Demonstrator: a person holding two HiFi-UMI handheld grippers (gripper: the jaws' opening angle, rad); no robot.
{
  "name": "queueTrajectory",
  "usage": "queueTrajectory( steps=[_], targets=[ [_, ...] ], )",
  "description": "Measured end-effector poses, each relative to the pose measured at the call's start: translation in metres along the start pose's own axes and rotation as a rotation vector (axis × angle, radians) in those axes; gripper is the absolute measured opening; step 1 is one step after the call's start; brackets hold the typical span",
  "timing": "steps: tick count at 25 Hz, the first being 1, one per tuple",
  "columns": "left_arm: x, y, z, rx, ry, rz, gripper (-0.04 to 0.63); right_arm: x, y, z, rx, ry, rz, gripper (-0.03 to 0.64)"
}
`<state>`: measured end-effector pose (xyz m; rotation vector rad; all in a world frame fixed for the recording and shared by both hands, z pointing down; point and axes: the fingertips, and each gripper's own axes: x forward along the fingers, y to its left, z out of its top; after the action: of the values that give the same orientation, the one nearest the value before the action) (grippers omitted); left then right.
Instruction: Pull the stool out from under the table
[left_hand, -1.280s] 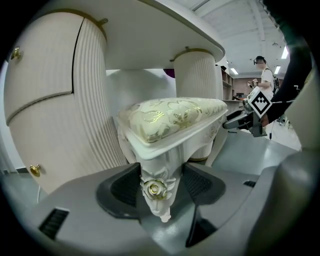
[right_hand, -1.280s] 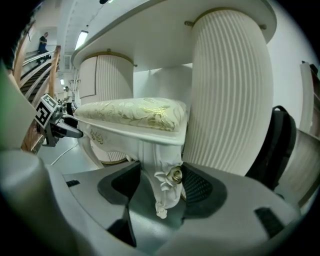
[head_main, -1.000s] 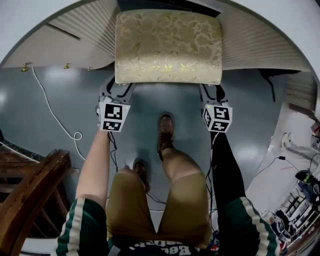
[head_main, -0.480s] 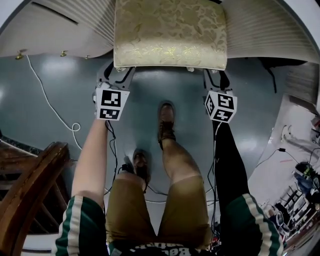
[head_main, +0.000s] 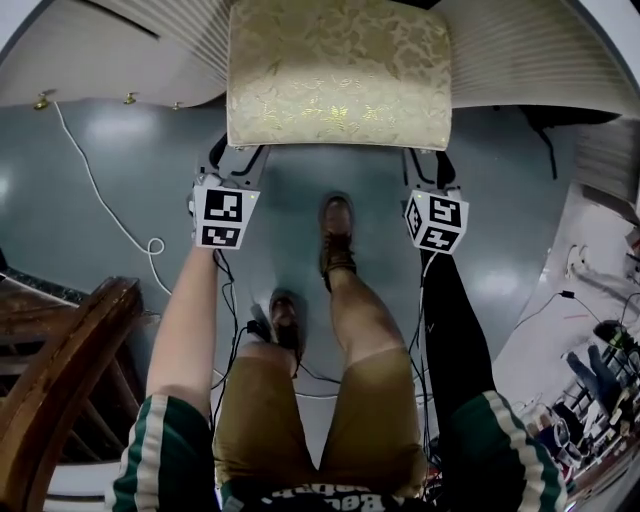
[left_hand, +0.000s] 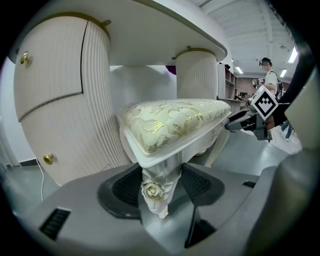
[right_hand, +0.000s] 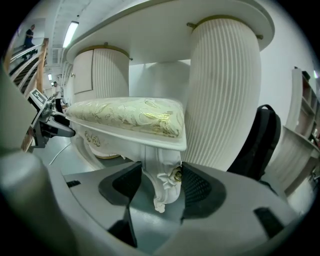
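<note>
Grey smooth floor (head_main: 120, 150) is spreading under everything, and on it the stool (head_main: 340, 75) is standing in the gap between the table's (head_main: 540, 60) two ribbed pedestals, with most of its gold-patterned seat showing in front of the tabletop and its back end reaching in under it. The left gripper (head_main: 238, 158) is pinching the stool's front left leg (left_hand: 159, 185), its pads (left_hand: 125, 187) pressing on either side just under the seat corner. The right gripper (head_main: 425, 165) is doing the same on the front right leg (right_hand: 162, 182), with its pads (right_hand: 200, 187) set wide around the carved knee. To do this pull well, both hands should probably be drawing back evenly and low, so the stool is sliding straight rather than swinging a corner into a pedestal or tipping forward on its curved legs. Since the carving is rounded, a steady squeeze matters more than speed. Behind the grippers, the person's shoes (head_main: 337, 235) are standing right in the stool's path and will likely need stepping back. Thin cables (head_main: 235, 330) are trailing near the feet, a white cord (head_main: 110, 225) is lying off to the left, a wooden rail (head_main: 60, 390) is sitting at lower left, and a black backpack (right_hand: 255, 145) is leaning by the right pedestal.
</note>
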<state>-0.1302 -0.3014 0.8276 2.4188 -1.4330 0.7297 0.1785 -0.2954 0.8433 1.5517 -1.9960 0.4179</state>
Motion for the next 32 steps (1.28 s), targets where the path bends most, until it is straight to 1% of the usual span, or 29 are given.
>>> queueTrajectory(
  steps=[4, 8, 13, 22, 32],
  targets=[
    [-0.018, -0.005, -0.015, -0.004, 0.024, -0.005, 0.276, -0.018, 0.015, -0.016, 0.01, 0.025, -0.002, 0.259],
    [-0.049, -0.022, -0.041, -0.017, 0.067, -0.025, 0.276, -0.05, 0.034, -0.046, 0.027, 0.078, -0.011, 0.261],
    [-0.079, -0.037, -0.061, -0.041, 0.118, -0.034, 0.276, -0.078, 0.05, -0.069, 0.028, 0.138, 0.007, 0.261],
    [-0.15, -0.07, -0.118, -0.066, 0.176, -0.064, 0.276, -0.147, 0.095, -0.13, 0.048, 0.2, 0.007, 0.262],
    [-0.209, -0.11, -0.142, -0.078, 0.225, -0.061, 0.276, -0.212, 0.112, -0.169, 0.077, 0.242, 0.003, 0.264]
  ],
)
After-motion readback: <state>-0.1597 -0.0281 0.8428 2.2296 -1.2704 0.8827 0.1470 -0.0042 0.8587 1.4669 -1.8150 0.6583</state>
